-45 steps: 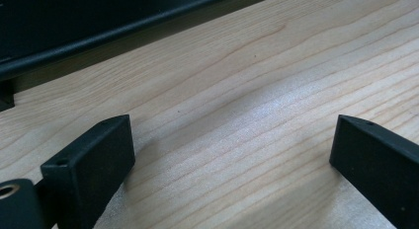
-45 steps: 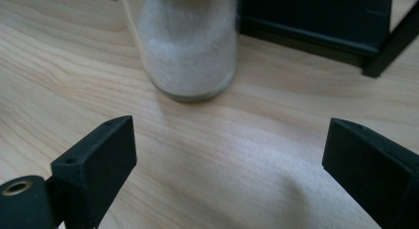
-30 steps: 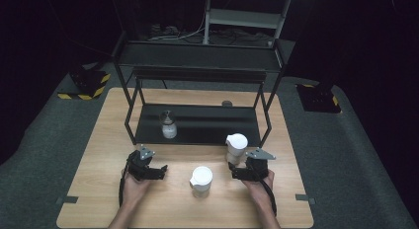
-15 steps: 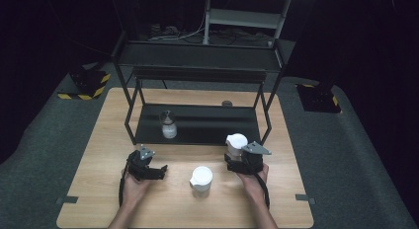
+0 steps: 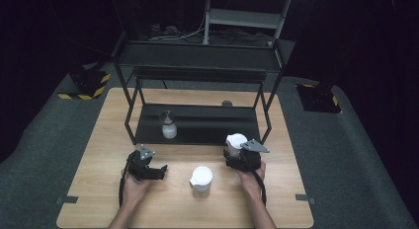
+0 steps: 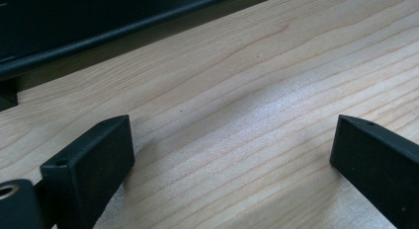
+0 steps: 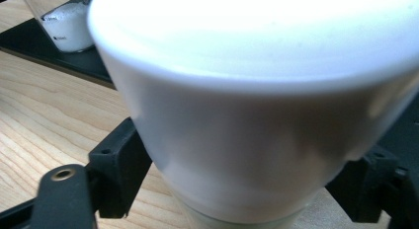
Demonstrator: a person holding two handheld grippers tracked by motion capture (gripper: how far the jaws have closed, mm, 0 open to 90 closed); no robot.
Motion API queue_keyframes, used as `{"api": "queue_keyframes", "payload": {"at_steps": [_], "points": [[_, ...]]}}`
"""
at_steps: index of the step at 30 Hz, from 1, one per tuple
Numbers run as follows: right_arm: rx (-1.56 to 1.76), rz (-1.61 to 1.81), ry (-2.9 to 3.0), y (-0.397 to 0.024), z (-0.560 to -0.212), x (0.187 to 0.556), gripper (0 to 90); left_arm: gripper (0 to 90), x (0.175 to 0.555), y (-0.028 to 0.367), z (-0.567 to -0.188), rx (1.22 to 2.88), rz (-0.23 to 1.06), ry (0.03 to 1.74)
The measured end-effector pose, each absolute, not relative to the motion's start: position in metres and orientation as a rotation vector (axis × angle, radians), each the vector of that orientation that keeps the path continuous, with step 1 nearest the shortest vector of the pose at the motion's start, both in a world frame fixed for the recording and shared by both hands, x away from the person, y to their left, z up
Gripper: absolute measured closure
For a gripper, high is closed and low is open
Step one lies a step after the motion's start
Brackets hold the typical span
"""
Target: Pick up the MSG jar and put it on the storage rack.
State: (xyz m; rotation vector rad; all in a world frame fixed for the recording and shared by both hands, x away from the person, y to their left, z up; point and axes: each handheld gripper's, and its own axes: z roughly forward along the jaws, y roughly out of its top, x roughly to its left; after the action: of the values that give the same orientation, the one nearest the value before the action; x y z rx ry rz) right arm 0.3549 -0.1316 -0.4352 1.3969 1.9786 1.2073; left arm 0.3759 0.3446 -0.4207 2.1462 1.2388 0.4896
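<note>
A white lidded jar (image 5: 236, 139) stands on the wooden table (image 5: 94, 155) by the rack's front right leg. My right gripper (image 5: 238, 151) is open, with a jaw on each side of this jar. In the right gripper view the jar (image 7: 247, 91) looms large and my right gripper (image 7: 242, 184) has both jaws close to its wall. A second white lidded jar (image 5: 201, 177) stands at the front middle. My left gripper (image 5: 157, 171) rests to its left, open. In the left gripper view my left gripper (image 6: 232, 155) has bare wood between its jaws.
A black metal rack (image 5: 197, 56) spans the back of the table, its dark base tray (image 5: 212, 125) low on the wood. A glass bottle with white powder (image 5: 168, 126) stands on the tray's left part, also seen as the bottle (image 7: 69, 21) beyond the jar.
My right gripper has moved forward and left until its jaws sit around the white jar near the rack leg. The left gripper and the middle jar have stayed put.
</note>
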Motion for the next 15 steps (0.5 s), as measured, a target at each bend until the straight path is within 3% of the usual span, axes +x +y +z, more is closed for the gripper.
{"api": "queue_keyframes", "payload": {"at_steps": [15], "points": [[1.388,1.183,1.966,-0.1287,-0.4373,0.3524,29.5,3.2,0.3753,0.3441,-0.4207,2.145,0.495,1.241]]}}
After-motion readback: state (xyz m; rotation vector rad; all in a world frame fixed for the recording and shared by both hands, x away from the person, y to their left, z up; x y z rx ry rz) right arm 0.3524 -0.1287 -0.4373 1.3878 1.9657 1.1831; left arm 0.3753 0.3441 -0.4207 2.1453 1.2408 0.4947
